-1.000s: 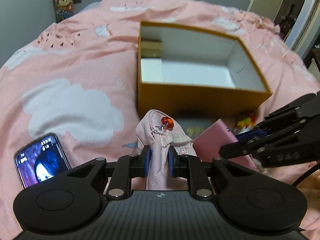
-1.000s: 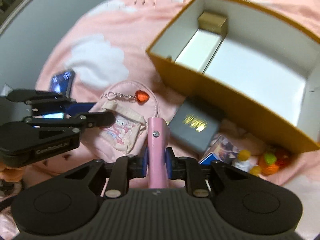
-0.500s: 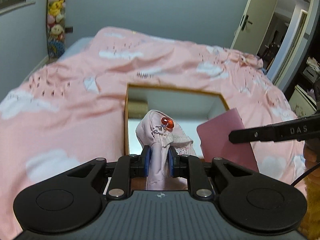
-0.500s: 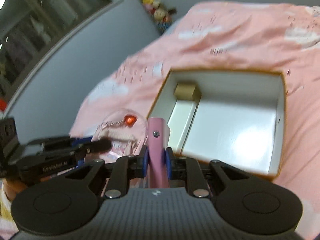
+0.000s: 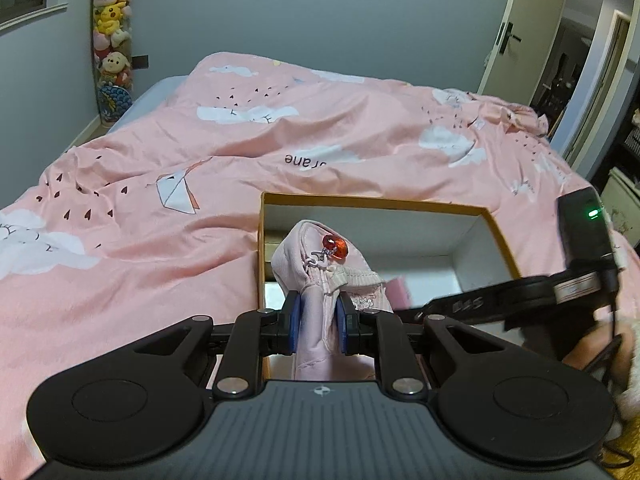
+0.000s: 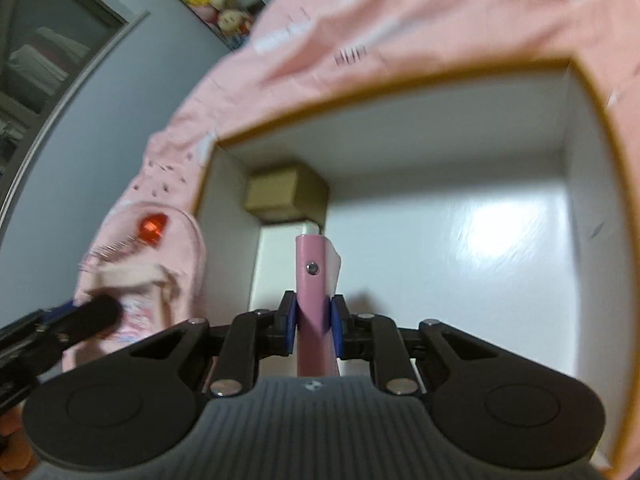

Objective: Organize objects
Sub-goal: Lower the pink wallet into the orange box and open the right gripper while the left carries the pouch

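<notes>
My left gripper [image 5: 317, 320] is shut on a pale pink fabric pouch [image 5: 320, 276] with a red heart charm [image 5: 335, 246], held up at the left near corner of the open orange box [image 5: 372, 201]. My right gripper [image 6: 313, 326] is shut on a pink wallet [image 6: 313, 280], held edge-on over the box's white interior [image 6: 460, 248]. A small tan box [image 6: 285, 192] sits in the box's far left corner. The pouch also shows in the right wrist view [image 6: 140, 276], outside the box's left wall. The right gripper's arm [image 5: 512, 300] reaches in from the right.
The box rests on a pink cloud-print duvet [image 5: 160, 208] that covers the bed. Plush toys [image 5: 110, 32] hang on the wall at the far left. A door [image 5: 516, 32] stands at the far right.
Both grippers lifted their items off the bed and carried them forward to the box. The wallet now hangs inside the box opening; the pouch is at its left wall.
</notes>
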`<control>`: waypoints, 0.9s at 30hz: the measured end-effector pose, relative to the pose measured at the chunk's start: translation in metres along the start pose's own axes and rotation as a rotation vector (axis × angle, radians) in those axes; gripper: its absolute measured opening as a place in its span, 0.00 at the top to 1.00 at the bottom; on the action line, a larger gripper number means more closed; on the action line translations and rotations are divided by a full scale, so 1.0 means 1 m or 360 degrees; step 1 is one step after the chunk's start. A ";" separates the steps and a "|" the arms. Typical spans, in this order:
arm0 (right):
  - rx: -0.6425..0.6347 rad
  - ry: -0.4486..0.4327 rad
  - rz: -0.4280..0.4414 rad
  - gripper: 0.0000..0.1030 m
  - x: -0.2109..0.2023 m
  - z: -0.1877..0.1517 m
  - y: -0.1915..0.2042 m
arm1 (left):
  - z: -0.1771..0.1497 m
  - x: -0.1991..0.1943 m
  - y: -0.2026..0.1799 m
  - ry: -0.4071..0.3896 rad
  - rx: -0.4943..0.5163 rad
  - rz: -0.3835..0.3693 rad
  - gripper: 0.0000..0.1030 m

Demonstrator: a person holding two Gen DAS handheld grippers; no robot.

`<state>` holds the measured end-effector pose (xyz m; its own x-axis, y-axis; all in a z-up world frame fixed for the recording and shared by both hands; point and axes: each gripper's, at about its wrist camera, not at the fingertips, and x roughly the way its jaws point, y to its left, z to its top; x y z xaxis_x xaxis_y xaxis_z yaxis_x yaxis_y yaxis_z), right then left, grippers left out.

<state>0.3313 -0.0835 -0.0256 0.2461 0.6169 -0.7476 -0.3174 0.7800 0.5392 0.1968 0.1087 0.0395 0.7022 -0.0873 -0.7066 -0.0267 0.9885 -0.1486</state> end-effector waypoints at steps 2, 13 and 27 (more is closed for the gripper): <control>0.0063 0.0059 0.0038 0.82 0.016 0.001 -0.006 | 0.002 0.004 0.003 -0.0001 -0.0004 0.0001 0.80; 0.0235 0.0300 0.0055 0.79 0.049 0.006 -0.026 | 0.008 0.026 0.010 0.0032 -0.0012 -0.0021 0.80; -0.0104 0.0505 -0.0219 0.65 0.053 0.003 -0.012 | 0.011 0.038 0.007 0.0084 -0.0020 -0.0096 0.80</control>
<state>0.3508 -0.0597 -0.0708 -0.0028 0.4353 -0.9003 -0.3613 0.8390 0.4068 0.2312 0.1135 0.0196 0.6644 -0.1530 -0.7315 0.0052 0.9797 -0.2003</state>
